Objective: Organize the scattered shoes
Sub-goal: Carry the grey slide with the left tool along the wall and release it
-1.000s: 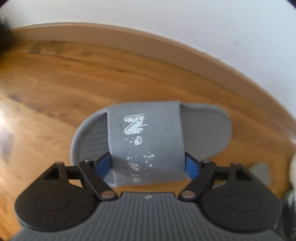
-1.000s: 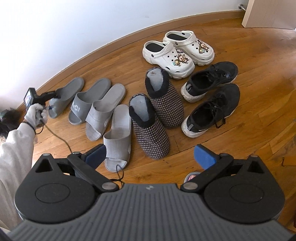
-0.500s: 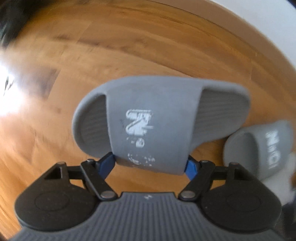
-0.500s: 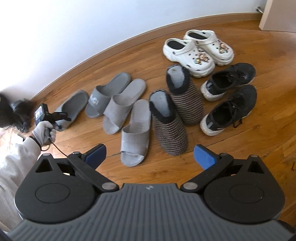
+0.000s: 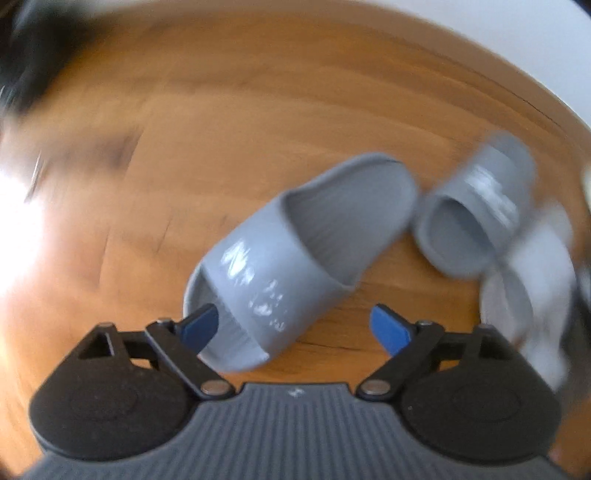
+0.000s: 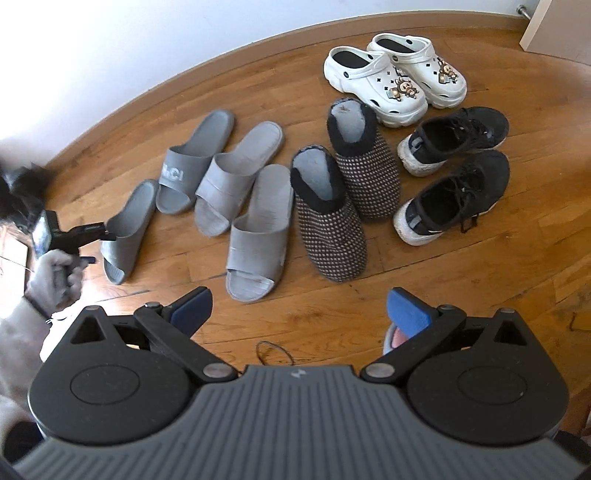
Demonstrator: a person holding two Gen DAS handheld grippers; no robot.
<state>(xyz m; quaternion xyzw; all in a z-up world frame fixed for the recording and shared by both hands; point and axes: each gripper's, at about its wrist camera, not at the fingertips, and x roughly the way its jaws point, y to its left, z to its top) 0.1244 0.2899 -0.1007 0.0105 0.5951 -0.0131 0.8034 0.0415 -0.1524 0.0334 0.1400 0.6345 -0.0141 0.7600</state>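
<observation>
Shoes sat in a rough row on floor [image 6: 332, 317] w/ wall behind. L to R: four slides [image 6: 221, 184], two slippers [image 6: 343, 192], two sneakers [image 6: 454, 173]; clogs [image 6: 395, 74] behind sneakers. Leftmost slide [image 6: 127, 230] lay just beside the next, at left hand-held gripper [image 6: 99, 243] tips.

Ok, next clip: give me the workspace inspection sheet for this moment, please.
Surface: wooden floor, wall behind.
Job's things: grey slide on the floor by the left gripper; three more grey slides beside it; checked slippers, black sneakers and white clogs paired.
Clutter: nothing seen.
Grippers: left gripper open, one finger at the slide's edge; right gripper open, empty.
Cables: thin dark loop on the floor.
Surroundings: pale furniture corner; gloved hand.
</observation>
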